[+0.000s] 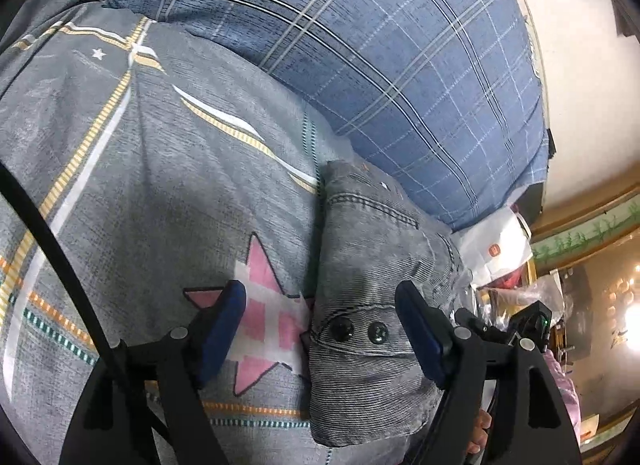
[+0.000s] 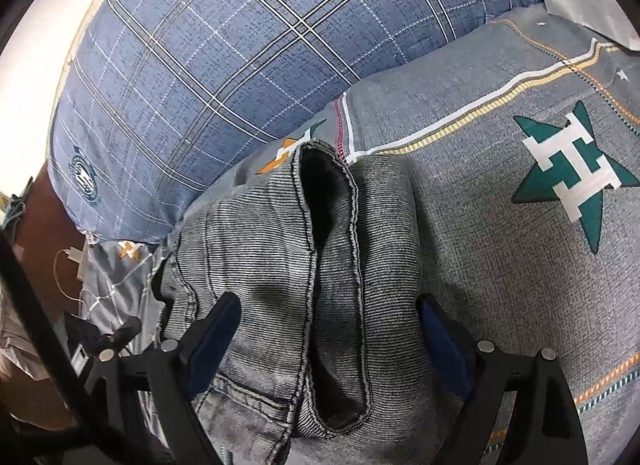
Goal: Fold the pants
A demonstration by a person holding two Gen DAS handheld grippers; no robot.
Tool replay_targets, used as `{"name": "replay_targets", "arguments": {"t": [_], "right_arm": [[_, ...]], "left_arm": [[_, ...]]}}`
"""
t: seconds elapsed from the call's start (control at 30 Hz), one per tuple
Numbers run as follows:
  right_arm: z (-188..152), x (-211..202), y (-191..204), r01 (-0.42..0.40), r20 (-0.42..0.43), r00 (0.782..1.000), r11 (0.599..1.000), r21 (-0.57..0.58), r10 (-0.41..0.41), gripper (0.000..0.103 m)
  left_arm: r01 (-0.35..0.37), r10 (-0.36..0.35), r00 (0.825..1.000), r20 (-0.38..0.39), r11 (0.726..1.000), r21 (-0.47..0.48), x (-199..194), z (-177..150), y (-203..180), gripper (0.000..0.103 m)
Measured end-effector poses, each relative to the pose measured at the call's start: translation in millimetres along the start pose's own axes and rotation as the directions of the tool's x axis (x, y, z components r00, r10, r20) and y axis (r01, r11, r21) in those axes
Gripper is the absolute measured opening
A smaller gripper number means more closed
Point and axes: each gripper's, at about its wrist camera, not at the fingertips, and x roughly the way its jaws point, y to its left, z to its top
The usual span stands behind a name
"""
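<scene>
left gripper (image 1: 320, 329): spread, pants (image 1: 372, 297) between its fingers | right gripper (image 2: 332, 341): spread, straddling the folded pants

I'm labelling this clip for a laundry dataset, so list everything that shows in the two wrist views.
pants: one pair, grey denim, folded into a bundle on the bed cover; two dark buttons show in the left wrist view, hems in the right wrist view
bed cover: one, grey with stripes and pink, teal and orange stars, under the pants
pillow: one, blue plaid, behind the pants
white bag: one, orange logo, beside the bed
charger and cable: one, white, on a brown surface by the bed
left gripper: one, black with blue pads, open, around the pants' buttoned end
right gripper: one, black with blue pads, open, astride the hem end
fingers: a few, behind the left gripper
</scene>
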Motion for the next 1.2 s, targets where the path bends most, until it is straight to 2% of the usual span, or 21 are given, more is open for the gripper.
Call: {"name": "replay_targets", "arguments": {"t": [0.17,0.23,0.37,0.5,0.53,0.63,0.67,0.7,0.73,0.8,0.87,0.93,1.03,1.2], "right_arm": [[4.1,-6.4,-4.2,-0.062,0.0,0.998,0.998,0.033,0.062,0.09],[4.1,-5.1,-3.5,-0.059,-0.006,0.998,0.998,0.035,0.059,0.09],[3.1,-0.2,0.8,0.004,-0.044,0.999,1.0,0.0,-0.004,0.09],[2.8,12.5,-2.0,0.06,-0.075,0.995,0.998,-0.007,-0.061,0.09],[2.8,13.3,-1.6,0.064,-0.072,0.995,0.998,-0.016,-0.065,0.09],[-0.9,15.2,8.8,0.082,-0.064,0.994,0.993,-0.085,-0.088,0.078],[-1.8,15.0,11.1,0.1,-0.056,0.993,0.99,-0.104,-0.106,0.073],[-2.4,14.5,12.9,0.107,-0.049,0.992,0.987,-0.119,-0.113,0.064],[-3.2,12.3,15.5,0.11,-0.037,0.993,0.985,-0.134,-0.116,0.059],[-5.0,8.8,20.9,0.133,-0.017,0.99,0.977,-0.164,-0.137,0.042],[-10.6,2.2,33.0,0.154,0.014,0.988,0.964,-0.218,-0.155,0.035],[-16.2,-4.0,45.3,0.15,0.038,0.989,0.953,-0.263,-0.146,0.03],[-25.1,-11.2,61.0,0.108,0.054,0.994,0.948,-0.3,-0.096,0.026],[-43.8,-11.4,97.1,0.03,0.068,0.998,0.935,-0.353,-0.006,0.022]], "left_arm": [[0.001,-0.001,0.999,-0.032,1.0,-0.001,10.2,-1.4,-0.5,0.077],[0.021,-0.021,0.999,-0.042,1.0,-0.01,12.4,-2.8,-1.0,0.077],[0.067,-0.064,0.995,-0.075,0.997,0.032,19.1,-7.0,-15.4,0.077],[0.057,-0.049,0.986,-0.16,0.997,0.047,43.0,-15.9,-27.2,0.077],[0.029,-0.02,0.982,-0.187,0.998,0.048,52.0,-19.7,-29.4,0.077],[-0.019,0.031,0.987,-0.16,0.997,0.082,55.6,-21.5,-39.8,0.077],[-0.036,0.046,0.987,-0.156,0.997,0.063,56.2,-20.4,-41.9,0.072],[-0.042,0.049,0.987,-0.151,0.998,0.051,56.0,-19.8,-44.3,0.06],[-0.055,0.063,0.987,-0.145,0.997,0.057,54.8,-19.8,-48.4,0.057],[-0.086,0.097,0.988,-0.117,0.992,0.094,47.9,-22.8,-59.7,0.04],[-0.103,0.115,0.991,-0.07,0.982,0.158,34.0,-30.0,-76.0,0.034],[-0.132,0.141,0.99,-0.031,0.972,0.193,20.5,-35.9,-85.9,0.032],[-0.138,0.14,0.99,0.004,0.972,0.191,-6.1,-43.6,-83.6,0.031],[-0.143,0.133,0.989,0.069,0.977,0.158,-54.5,-45.5,-55.4,0.031]]}}
